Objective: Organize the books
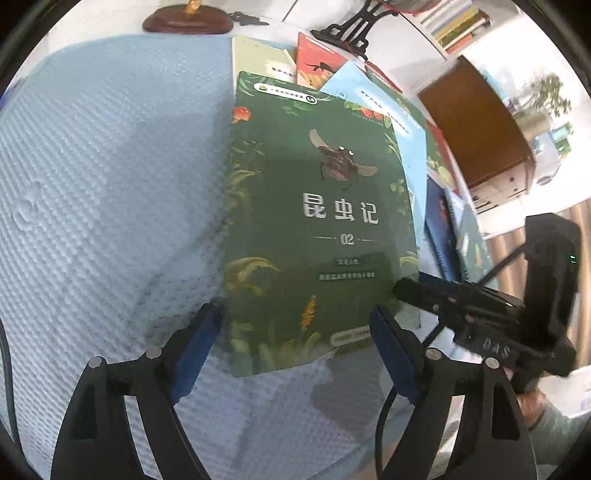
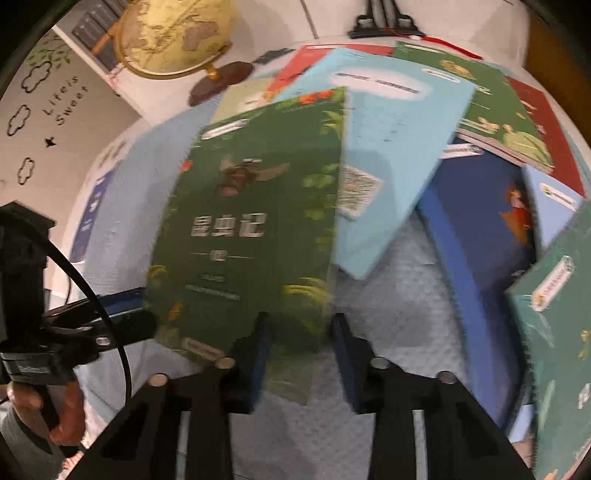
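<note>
- At the middle of both views lies the green book point(image 1: 314, 221), front cover up on the pale blue quilted mat point(image 1: 110, 184) that covers the counter, its far end overlapping the loose heap of other books.
- Its long axis runs away from the cameras toward the heap; the title reads upright from the near side, so its bottom edge is nearest and its top points toward the globe point(image 2: 173, 33).
- From the left wrist view, the right gripper point(image 1: 400, 290) reaches in from the right at the book's near right corner, its fingers drawn close together. They look clamped on that corner, though blur keeps the contact from being certain.
- A grip there, in my judgement, serves to drag or lift this volume clear of the pile so it can be squared up alone.
- From its own view, the left gripper point(image 1: 295, 354) has its blue-padded fingers point(image 1: 195, 350) spread wide, one on either side of the book's near edge and pressing on nothing. It seems poised to steady the book or take it over.
- Further out, the light blue book point(image 2: 388, 158) lies skewed beside the green one, partly under it.
- A dark blue book point(image 2: 476, 229), a red book point(image 2: 546, 129) and a teal book point(image 2: 554, 332) fan out to the right at mixed angles, clearly unsorted.
- Beyond the heap stand the globe's wooden base point(image 1: 188, 22) and a black stand point(image 1: 351, 33).
</note>
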Demonstrator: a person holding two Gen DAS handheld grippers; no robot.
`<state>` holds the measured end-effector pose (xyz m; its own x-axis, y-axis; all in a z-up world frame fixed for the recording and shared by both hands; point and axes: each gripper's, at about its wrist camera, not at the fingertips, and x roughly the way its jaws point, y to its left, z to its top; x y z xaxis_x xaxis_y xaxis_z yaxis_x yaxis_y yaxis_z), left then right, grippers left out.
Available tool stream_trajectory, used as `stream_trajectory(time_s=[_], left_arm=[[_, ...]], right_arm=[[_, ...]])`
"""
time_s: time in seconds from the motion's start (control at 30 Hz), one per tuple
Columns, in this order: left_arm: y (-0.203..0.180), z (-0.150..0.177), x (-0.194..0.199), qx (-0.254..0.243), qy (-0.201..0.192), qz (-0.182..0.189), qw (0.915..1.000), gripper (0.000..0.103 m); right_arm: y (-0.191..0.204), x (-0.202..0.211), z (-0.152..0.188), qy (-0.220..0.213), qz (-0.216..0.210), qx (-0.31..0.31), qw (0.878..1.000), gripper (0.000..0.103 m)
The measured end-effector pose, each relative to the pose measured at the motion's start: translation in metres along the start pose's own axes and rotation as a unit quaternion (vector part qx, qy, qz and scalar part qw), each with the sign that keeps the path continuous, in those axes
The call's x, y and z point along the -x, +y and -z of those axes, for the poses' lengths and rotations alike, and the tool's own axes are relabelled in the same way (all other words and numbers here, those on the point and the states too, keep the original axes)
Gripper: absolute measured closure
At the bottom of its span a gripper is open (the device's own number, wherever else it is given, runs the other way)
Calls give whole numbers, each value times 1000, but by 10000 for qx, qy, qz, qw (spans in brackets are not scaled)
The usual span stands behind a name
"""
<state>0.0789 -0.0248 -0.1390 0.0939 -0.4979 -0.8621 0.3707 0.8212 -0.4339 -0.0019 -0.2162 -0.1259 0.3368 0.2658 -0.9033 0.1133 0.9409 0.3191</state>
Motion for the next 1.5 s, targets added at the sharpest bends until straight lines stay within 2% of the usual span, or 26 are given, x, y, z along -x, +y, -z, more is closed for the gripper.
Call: stream_trajectory(time_s=[0.1,0.13,0.17,0.2,0.27,0.33,0.37,0.4,0.5,0.6,0.73,0.8,0.87,0.9,0.97,1.0,1.03,1.13,1.2,1.23,1.27,1.3,1.33,1.4,1.5], left_arm=[[-10,4,-1,-187,-120,-305,9993,33],[-10,6,2,-190,-162,-247,9994,43],[-7,8,7,-134,-201,-72,9997,52],[-3,11,16,-31,-279,216,9994,54],[7,12,37,294,-461,1076,9927,64],[15,12,47,531,-551,1693,9826,65],[15,12,46,575,-574,1795,9804,67],[15,11,45,603,-596,1829,9795,68],[12,8,26,540,-561,1477,9860,74],[13,6,8,591,-363,1409,9876,89],[-4,4,-15,376,-173,994,9942,91],[-10,2,-17,367,-165,923,9949,92],[-11,-2,-14,554,-140,1214,9910,94],[-10,-3,-12,638,-131,1342,9888,94],[-6,-7,-8,906,-79,1734,9806,94],[-5,-8,-8,1011,-41,1900,9766,94],[-1,-9,-9,1202,41,2179,9685,94],[9,-5,-10,1557,130,2612,9526,94],[12,-5,-14,1753,194,2834,9426,94],[16,-3,-17,1914,241,3031,9332,94],[17,-2,-18,1998,268,3105,9289,94],[19,0,-20,2071,302,3129,9264,94],[19,1,-21,2079,314,3022,9298,94],[19,3,-19,1974,324,2792,9391,94],[14,2,-17,1771,344,2500,9513,94]], right_arm=[[2,0,7,-123,46,-22,9999,71],[-2,1,8,-133,7,-120,9998,71],[-8,3,9,-146,-42,-233,9996,71],[-12,3,10,-147,-112,-302,9994,71],[-19,3,11,-139,-298,-401,9987,71],[-22,3,12,-135,-382,-426,9983,71],[-23,4,12,-137,-383,-422,9983,71],[-22,4,13,-143,-377,-419,9983,71],[-22,5,14,-163,-354,-399,9984,69],[-18,1,11,-182,-348,-406,9984,69],[-20,2,12,-155,-348,-439,9983,69],[-21,2,10,-86,-347,-492,9981,69],[-23,5,8,1,-407,-607,9973,68],[-25,7,6,21,-498,-660,9966,62],[-30,10,6,59,-749,-821,9938,43],[-32,11,7,65,-826,-880,9927,30],[-35,12,8,51,-974,-965,9905,24],[-49,9,12,75,-1561,-1350,9784,23],[-61,2,14,97,-2019,-1740,9638,23],[-68,-1,16,79,-2307,-1961,9530,25],[-72,-5,17,56,-2553,-2132,9430,30],[-74,-7,17,51,-2727,-2228,9359,46],[-76,-10,17,79,-2836,-2349,9297,61],[-76,-11,17,22,-2776,-2368,9310,69],[-62,-3,15,-74,-2442,-2026,9483,73]])
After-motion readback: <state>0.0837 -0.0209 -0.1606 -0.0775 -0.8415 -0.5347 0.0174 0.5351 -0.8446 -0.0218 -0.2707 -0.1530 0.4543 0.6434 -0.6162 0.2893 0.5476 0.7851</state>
